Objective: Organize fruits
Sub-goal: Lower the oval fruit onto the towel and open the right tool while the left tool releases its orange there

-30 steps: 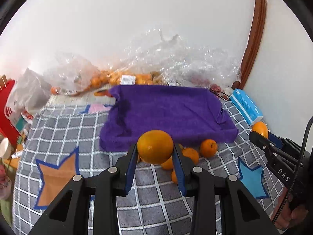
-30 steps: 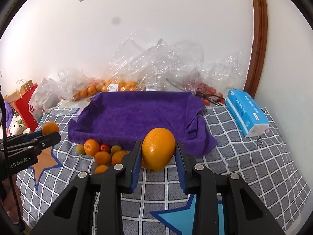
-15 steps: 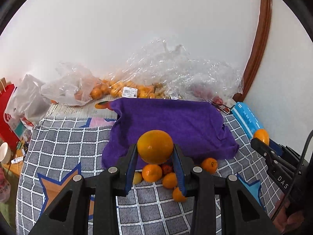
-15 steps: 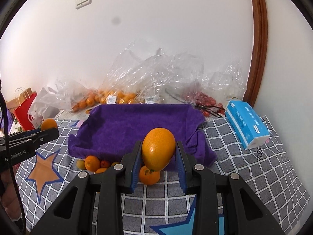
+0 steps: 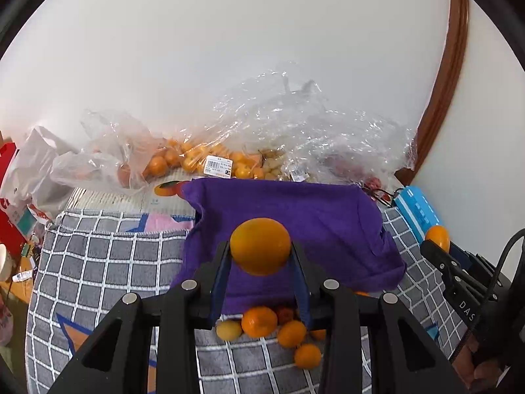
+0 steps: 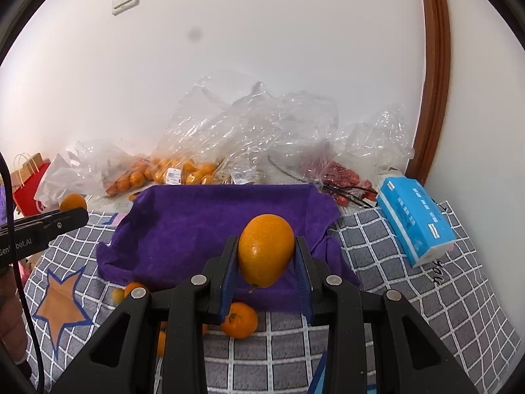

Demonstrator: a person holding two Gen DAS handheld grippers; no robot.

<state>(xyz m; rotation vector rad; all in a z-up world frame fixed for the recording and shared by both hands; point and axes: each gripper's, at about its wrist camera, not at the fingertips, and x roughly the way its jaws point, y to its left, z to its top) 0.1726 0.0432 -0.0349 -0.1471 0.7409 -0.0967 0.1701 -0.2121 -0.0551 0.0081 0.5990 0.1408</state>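
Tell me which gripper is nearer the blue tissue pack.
Right. The blue tissue pack lies just right of the right gripper, which holds an orange. The left gripper, holding its own orange, sits farther left across the purple towel.

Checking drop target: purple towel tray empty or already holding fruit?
Empty. The purple towel tray shows bare cloth inside; loose fruit lies on the checked mat in front.

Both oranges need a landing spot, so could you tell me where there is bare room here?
The purple cloth is bare across its middle. The checked cover is free between cloth and blue tissue pack. Crowded: loose small fruit along the cloth's near edge, plastic bags against the wall.
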